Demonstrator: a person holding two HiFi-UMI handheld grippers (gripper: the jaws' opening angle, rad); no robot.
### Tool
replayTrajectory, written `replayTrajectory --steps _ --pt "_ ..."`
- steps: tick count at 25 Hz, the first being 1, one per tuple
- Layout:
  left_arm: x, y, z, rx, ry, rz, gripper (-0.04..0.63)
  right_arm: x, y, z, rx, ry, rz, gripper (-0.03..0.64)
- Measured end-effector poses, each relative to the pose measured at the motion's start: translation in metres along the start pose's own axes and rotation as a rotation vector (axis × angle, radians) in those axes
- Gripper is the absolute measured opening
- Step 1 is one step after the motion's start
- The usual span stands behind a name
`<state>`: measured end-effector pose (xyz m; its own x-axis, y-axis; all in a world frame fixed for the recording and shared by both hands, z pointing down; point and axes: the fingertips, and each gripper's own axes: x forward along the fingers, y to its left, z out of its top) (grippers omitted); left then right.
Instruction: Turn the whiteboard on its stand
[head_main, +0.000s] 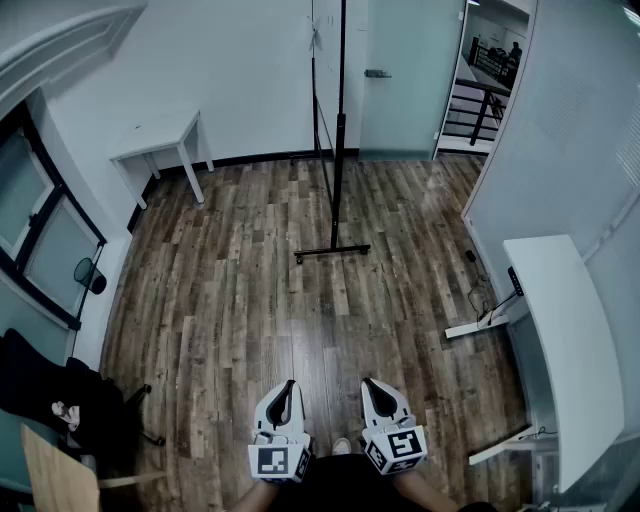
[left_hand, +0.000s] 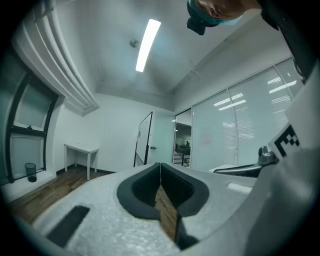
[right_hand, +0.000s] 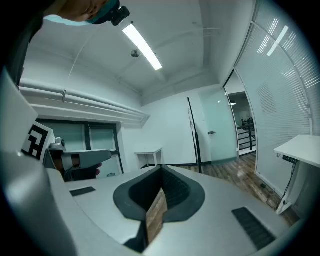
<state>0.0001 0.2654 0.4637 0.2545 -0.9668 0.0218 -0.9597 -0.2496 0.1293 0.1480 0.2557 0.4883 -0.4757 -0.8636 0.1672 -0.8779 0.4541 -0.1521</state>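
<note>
A: Where does the thin, black-framed whiteboard (head_main: 339, 150) stand?
B: At twelve o'clock, edge-on, well apart. Approach step: the white left gripper (head_main: 288, 388) and white right gripper (head_main: 370, 386), both clenched and empty, likely must advance, then open.

No readable text, brand, number or sign in any of your views. The only print you've got is the black-and-white square marker (head_main: 273, 461) on the cube of your left tongs (head_main: 289, 386) and the matching marker (head_main: 401, 445) on the cube of your right tongs (head_main: 369, 384). Both are block patterns with no letters or digits. Each one also shows partly at the edge of the other tongs' view, and nothing is legible there either.
</note>
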Motion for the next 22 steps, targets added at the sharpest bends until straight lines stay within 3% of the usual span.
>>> replayTrajectory --steps 13,22 --pt "-0.004 -0.024 -0.003 -0.006 0.000 0.000 0.018 -0.016 -0.009 0.002 0.015 -0.011 0.013 0.012" --pt "-0.003 -0.038 -0.006 -0.006 -0.017 0.027 0.018 -0.018 -0.019 -0.003 0.005 -0.019 0.074 0.012"
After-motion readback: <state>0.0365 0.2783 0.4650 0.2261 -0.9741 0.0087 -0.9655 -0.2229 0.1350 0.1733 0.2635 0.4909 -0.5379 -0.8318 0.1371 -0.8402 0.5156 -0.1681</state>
